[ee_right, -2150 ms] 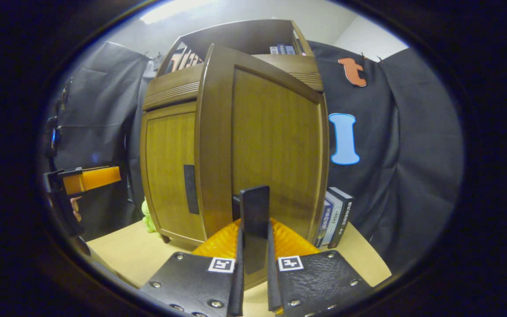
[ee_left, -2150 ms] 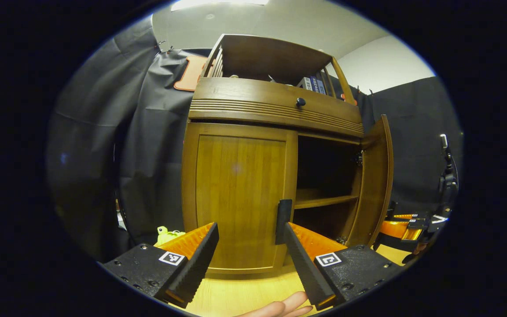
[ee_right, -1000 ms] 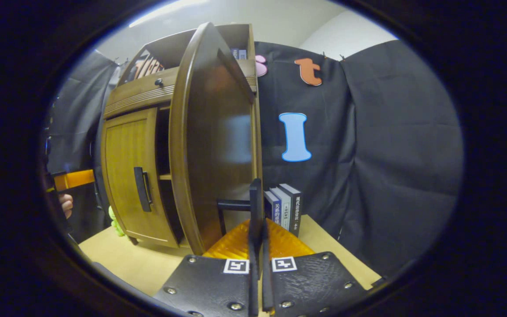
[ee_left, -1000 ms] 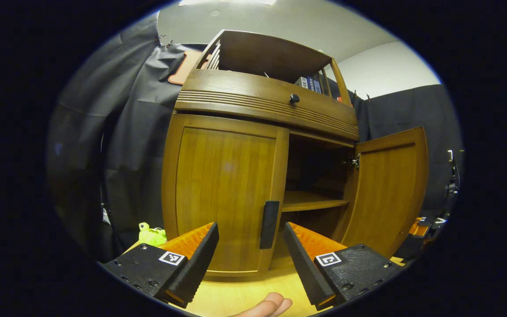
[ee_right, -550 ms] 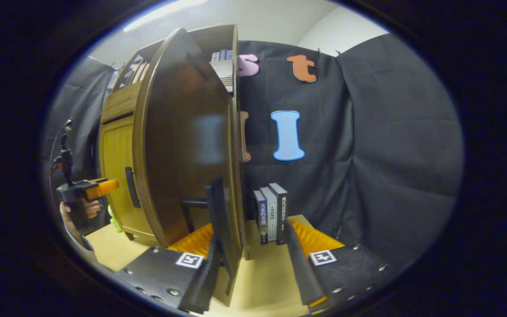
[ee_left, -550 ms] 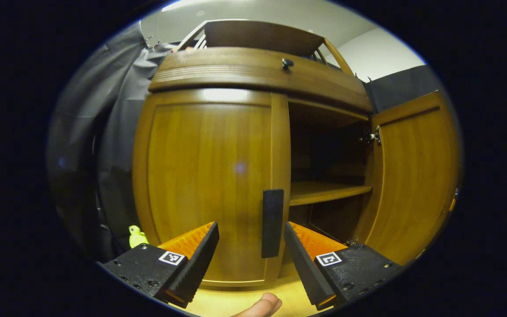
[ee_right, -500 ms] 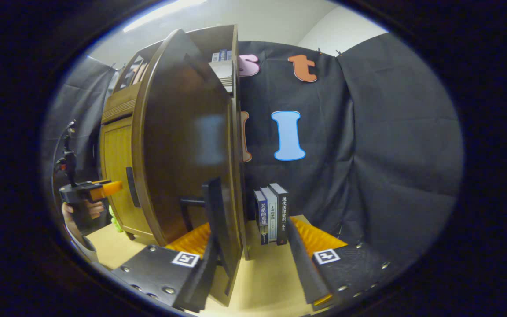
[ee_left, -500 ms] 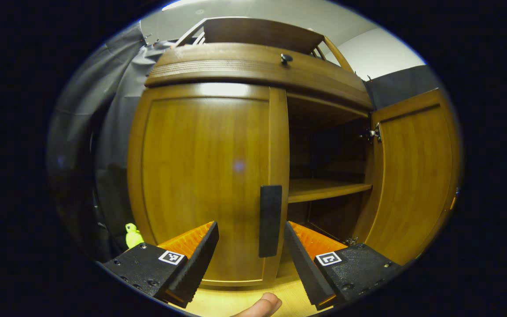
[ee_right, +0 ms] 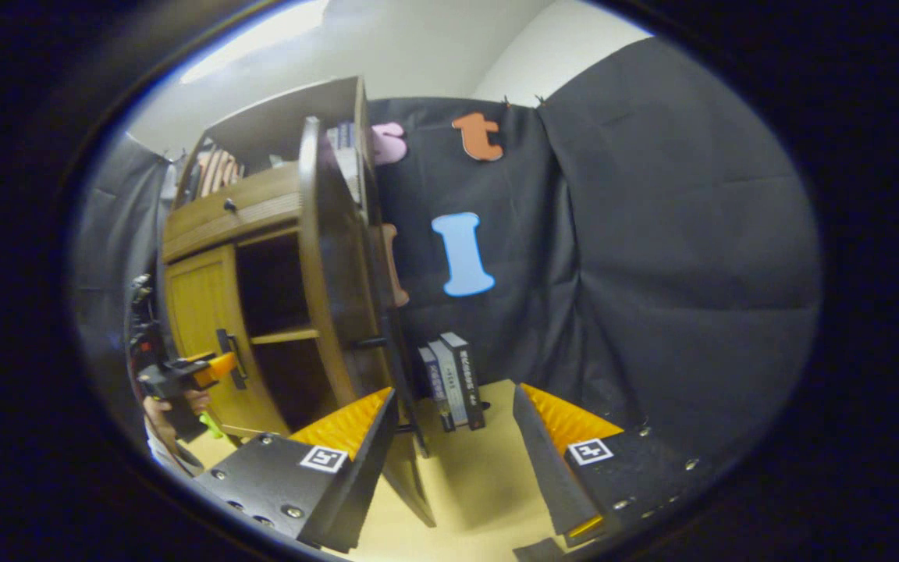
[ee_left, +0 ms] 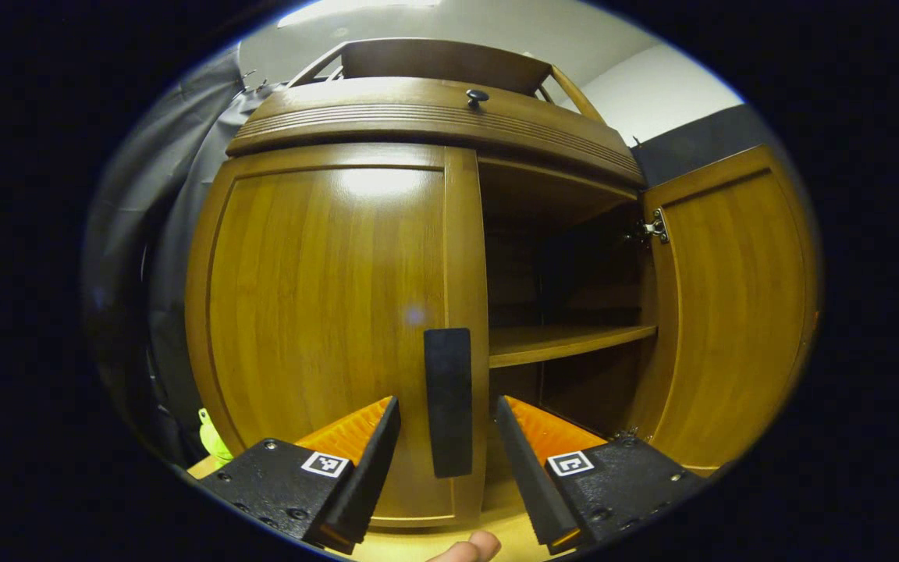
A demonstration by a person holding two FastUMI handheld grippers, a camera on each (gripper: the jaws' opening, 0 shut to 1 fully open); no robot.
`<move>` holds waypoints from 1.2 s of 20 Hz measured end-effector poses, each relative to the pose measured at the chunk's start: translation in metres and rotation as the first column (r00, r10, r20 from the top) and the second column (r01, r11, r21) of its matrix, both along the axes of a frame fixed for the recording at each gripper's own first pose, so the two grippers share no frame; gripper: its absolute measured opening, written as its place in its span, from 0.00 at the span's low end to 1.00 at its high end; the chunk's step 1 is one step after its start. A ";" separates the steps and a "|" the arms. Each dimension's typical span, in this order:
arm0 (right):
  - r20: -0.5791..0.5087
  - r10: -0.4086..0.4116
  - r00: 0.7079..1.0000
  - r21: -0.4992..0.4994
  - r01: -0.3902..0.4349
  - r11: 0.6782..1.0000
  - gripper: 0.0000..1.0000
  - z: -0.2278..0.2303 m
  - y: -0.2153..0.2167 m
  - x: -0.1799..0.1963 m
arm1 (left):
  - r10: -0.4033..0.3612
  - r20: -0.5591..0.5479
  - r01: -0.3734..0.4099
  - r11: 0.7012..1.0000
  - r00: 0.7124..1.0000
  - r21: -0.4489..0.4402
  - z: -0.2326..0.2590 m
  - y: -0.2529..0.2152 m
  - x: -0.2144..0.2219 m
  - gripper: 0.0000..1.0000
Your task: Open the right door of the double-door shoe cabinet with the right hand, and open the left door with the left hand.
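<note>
Shoe cabinet [ee_left: 418, 133] of glossy brown wood takes up the centre of the left gripper view, with a ribbed drawer front and a small dark knob [ee_left: 477, 97] across its top. Its left door [ee_left: 325, 312] is shut, a tall panel with its long axis upright, and carries a dark vertical bar handle [ee_left: 449, 400] along its right edge, low in the centre of the frame. The right door [ee_left: 730, 304] stands swung wide open at the right of the frame, its inner face toward the camera and a metal hinge [ee_left: 655, 229] at its upper left corner.

Between the doors the compartment is dark; one wooden shelf [ee_left: 566, 342] crosses it level, and I cannot tell whether anything lies on it.

The left gripper [ee_left: 444, 460] has its jaws apart, one on each side of the handle, not touching it. A fingertip [ee_left: 471, 548] shows at the bottom edge.

In the right gripper view the right gripper [ee_right: 449, 460] also has its jaws spread, holding nothing, with the open door's edge [ee_right: 340, 257] rising upright left of centre. Several books [ee_right: 451, 381] stand upright on the tabletop [ee_right: 481, 484] beyond the door, against the black cloth. At the lower left of that frame the other gripper [ee_right: 184, 375], held in a hand, is just beside the left door's handle.
</note>
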State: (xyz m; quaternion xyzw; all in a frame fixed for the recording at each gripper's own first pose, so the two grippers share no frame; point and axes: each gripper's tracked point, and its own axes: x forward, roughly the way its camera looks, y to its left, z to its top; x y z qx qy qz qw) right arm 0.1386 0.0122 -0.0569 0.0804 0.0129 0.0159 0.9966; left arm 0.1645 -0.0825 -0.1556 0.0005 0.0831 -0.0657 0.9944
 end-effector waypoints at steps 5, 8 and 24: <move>0.064 0.065 0.996 -0.167 -0.053 0.984 0.90 0.000 0.091 -0.062 | -0.010 -0.061 0.013 0.999 0.998 0.048 -0.028 -0.003 0.019 0.43; 0.076 0.085 0.994 -0.129 -0.074 0.989 0.84 -0.011 0.127 -0.088 | -0.025 -0.108 0.029 0.999 0.994 0.033 -0.028 -0.004 0.012 0.31; 0.097 0.106 0.990 -0.083 -0.098 0.992 0.94 0.009 0.164 -0.133 | -0.158 -0.167 0.152 0.987 0.973 -0.050 -0.017 -0.008 0.001 0.30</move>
